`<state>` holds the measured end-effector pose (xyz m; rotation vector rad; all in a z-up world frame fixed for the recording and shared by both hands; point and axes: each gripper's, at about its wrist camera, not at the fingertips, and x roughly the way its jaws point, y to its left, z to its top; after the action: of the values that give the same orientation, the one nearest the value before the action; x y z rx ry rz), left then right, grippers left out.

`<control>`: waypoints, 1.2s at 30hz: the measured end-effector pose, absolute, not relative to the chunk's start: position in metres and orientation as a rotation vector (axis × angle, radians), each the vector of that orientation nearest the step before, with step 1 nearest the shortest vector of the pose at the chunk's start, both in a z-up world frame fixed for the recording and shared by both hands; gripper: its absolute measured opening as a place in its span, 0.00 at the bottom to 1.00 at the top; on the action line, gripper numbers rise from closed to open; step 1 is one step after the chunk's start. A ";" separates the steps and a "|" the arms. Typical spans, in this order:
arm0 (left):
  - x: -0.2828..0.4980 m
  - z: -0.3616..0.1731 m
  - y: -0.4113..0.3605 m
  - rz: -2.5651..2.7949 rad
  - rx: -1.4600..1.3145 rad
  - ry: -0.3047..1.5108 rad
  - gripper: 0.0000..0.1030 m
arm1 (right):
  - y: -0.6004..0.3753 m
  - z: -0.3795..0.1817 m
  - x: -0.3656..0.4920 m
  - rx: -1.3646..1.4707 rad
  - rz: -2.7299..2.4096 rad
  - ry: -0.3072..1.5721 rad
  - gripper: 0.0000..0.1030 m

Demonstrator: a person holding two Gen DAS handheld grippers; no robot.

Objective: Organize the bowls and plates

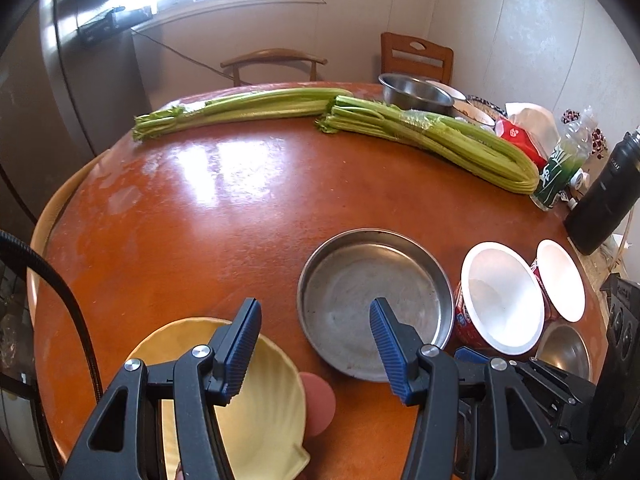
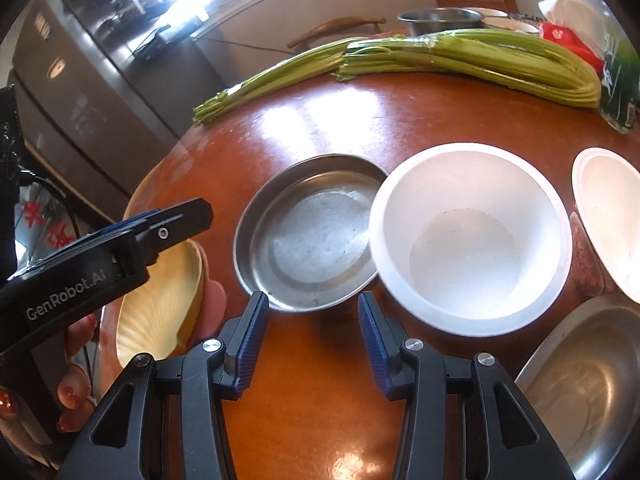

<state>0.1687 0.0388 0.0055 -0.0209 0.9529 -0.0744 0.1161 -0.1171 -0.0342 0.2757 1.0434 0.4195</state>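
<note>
A flat steel plate [image 1: 372,304] [image 2: 308,240] lies on the round brown table [image 1: 224,216]. A yellow shell-shaped dish [image 1: 256,412] [image 2: 160,300] sits at the near left edge, with a person's fingers under it. Two white bowls with red outsides [image 1: 500,300] [image 1: 560,280] stand right of the plate; the nearer one [image 2: 468,236] fills the right wrist view. A steel bowl [image 2: 580,392] is at the near right. My left gripper [image 1: 316,344] is open, its left finger over the yellow dish. My right gripper [image 2: 310,336] is open and empty, just short of the plate.
Two celery bunches [image 1: 432,140] [image 1: 240,108] lie across the far side. Behind them are a steel pot [image 1: 416,94], more bowls, a red-and-white bag [image 1: 524,132], a green bottle [image 1: 560,168] and a black flask [image 1: 608,196]. Chairs stand behind the table.
</note>
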 end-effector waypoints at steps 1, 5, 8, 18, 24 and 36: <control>0.171 0.005 0.038 -0.078 -0.019 0.956 0.54 | -0.118 -0.035 0.118 0.278 0.414 1.047 0.46; 0.183 -0.001 0.032 -0.083 -0.002 0.976 0.54 | -0.123 -0.041 0.123 0.290 0.382 1.068 0.46; 0.190 -0.003 0.032 -0.084 -0.005 0.980 0.54 | -0.127 -0.042 0.126 0.288 0.344 1.057 0.46; 0.214 -0.023 0.042 -0.070 -0.036 1.044 0.54 | -0.120 -0.044 0.132 0.289 0.327 1.053 0.46; 0.223 -0.036 0.046 -0.080 -0.066 1.079 0.54 | -0.117 -0.046 0.135 0.282 0.313 1.049 0.46; 0.231 -0.057 0.045 -0.117 -0.101 1.147 0.30 | -0.108 -0.055 0.139 0.242 0.293 1.038 0.46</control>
<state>0.2315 0.0449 -0.0573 -0.1013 1.1469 -0.1166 0.1393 -0.1081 -0.0547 0.2425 1.0376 0.2927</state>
